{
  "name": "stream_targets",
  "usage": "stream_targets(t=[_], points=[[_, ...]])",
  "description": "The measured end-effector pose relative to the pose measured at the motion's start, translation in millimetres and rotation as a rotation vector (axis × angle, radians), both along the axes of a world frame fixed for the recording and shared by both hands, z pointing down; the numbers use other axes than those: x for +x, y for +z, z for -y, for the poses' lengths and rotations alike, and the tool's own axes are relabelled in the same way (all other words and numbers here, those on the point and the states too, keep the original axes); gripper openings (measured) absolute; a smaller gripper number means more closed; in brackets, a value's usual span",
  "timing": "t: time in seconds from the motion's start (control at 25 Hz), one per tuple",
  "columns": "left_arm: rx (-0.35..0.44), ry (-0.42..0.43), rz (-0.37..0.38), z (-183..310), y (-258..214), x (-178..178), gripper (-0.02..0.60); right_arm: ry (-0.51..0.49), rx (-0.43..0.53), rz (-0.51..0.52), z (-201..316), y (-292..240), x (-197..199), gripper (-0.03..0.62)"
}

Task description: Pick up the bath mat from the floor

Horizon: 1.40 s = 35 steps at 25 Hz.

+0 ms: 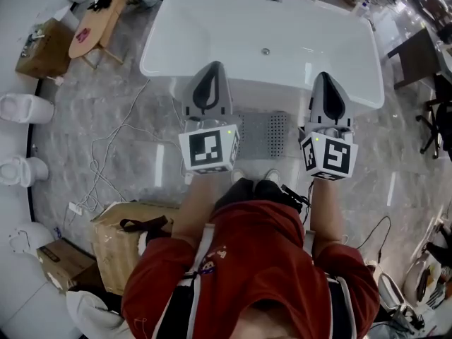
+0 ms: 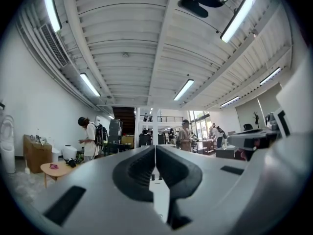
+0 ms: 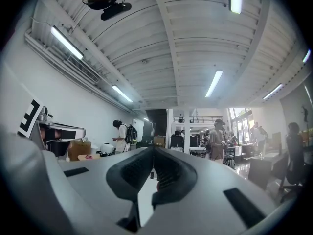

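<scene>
I stand at the foot of a white bathtub (image 1: 282,27) and hold both tools level out in front of me. My left tongs (image 1: 210,68) are shut tight, with nothing between the jaws. My right tongs (image 1: 325,78) are pressed together the same way and are also empty.

The bath mat (image 1: 272,133) is grey and perforated. It lies flat on the floor (image 1: 92,119) against the base of the tub, just ahead of my feet. From above it shows between the two tongs, and one end is hidden behind the left marker cube. Neither tool touches it.

The floor is pale grey marble-patterned tile, and white cables (image 1: 116,136) trail across it to my left. A taped cardboard box (image 1: 116,249) sits close by on that side. White toilets (image 1: 25,109) line the wall beyond it. A low wooden surface (image 1: 95,20) stands near the tub's far left corner with small things on it.

Looking along the tongs, the room is a big white hall with a ribbed ceiling (image 2: 146,48) and long strip lights (image 2: 184,89). A person with a backpack (image 2: 90,138) stands well off by the wall.
</scene>
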<state>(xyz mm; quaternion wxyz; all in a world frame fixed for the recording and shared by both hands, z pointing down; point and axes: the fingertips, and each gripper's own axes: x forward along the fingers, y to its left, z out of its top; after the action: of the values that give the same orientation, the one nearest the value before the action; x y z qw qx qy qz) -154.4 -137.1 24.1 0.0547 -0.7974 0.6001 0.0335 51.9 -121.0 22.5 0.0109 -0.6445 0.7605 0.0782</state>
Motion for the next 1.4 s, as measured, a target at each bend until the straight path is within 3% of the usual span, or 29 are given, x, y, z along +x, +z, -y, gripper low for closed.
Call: stream_targets(t=[0.52, 0.76, 1.2, 1.4], points=[[-0.068, -0.038, 0.041, 0.0, 30.6, 9.3, 0.015, -0.003, -0.061, 0.003, 0.3, 23.8, 29.5, 0.012], [-0.06, 0.002, 0.057, 2.3, 55.0, 33.9, 0.016, -0.025, -0.117, 0.011, 7.8, 49.0, 46.6, 0.012], [-0.133, 0.022, 0.013, -11.5, 125.3, 53.3, 0.017, -0.071, -0.203, -0.006, 8.2, 131.2, 46.8, 0.014], [-0.18, 0.026, 0.049, -2.4, 167.9, 62.5, 0.017, -0.108, -0.273, -0.041, 14.2, 187.8, 48.3, 0.02]])
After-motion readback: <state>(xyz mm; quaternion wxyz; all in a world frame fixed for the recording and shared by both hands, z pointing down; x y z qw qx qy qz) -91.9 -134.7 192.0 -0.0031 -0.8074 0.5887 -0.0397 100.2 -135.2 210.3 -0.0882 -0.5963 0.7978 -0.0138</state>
